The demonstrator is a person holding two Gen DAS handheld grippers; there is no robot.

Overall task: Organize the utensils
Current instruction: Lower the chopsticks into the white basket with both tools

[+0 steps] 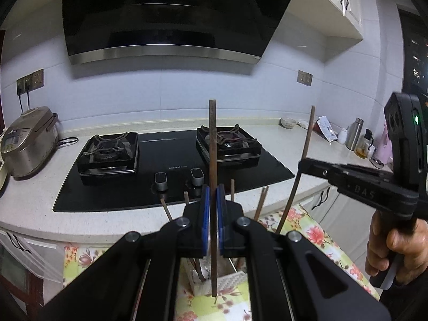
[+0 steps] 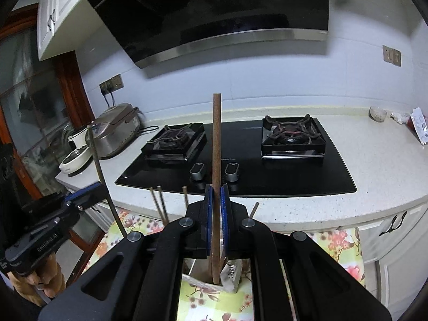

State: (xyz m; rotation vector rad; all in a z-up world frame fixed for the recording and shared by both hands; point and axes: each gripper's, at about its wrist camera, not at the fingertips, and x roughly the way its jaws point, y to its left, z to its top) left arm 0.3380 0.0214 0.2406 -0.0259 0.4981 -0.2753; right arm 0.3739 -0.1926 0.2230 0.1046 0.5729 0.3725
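Left tongs (image 1: 213,200): clenched on one brown chopstick (image 1: 213,160), blue pads either side of it; the stick stands nearly upright, its top above the pads and its lower end hanging free over the floral cloth (image 1: 318,230).
Right tongs (image 2: 216,203): clenched on a second chopstick (image 2: 216,147), also close to upright, its lower end down by the holder (image 2: 203,281).
Right tongs from the left view: seen at the right edge (image 1: 301,163), gripping its stick (image 1: 307,139), which leans a little; the person's hand (image 1: 396,246) wraps the black handle.
Left tongs from the right view: at the lower left (image 2: 92,187), its thin stick (image 2: 100,165) slanting; fingers (image 2: 40,278) show under the handle.
Holder: a pale open-topped box on the cloth, directly below both tongs, partly hidden by their black frames.
Other chopsticks: several brown tips (image 1: 165,208) poke up around the tongs in both views; their lower ends are hidden behind the frames, so I cannot tell how they sit.
Surface (image 2: 388,160): pale speckled kitchen top behind the cloth, carrying a black glass hob (image 2: 267,171) with two burners and two knobs.
Left side of surface: a rice cooker (image 1: 29,141), plugged into wall sockets.
Right side: a small bowl (image 1: 288,122), a steel flask (image 1: 353,133), packets.
Above: a black hood (image 1: 174,21) and white cupboards (image 1: 331,0).
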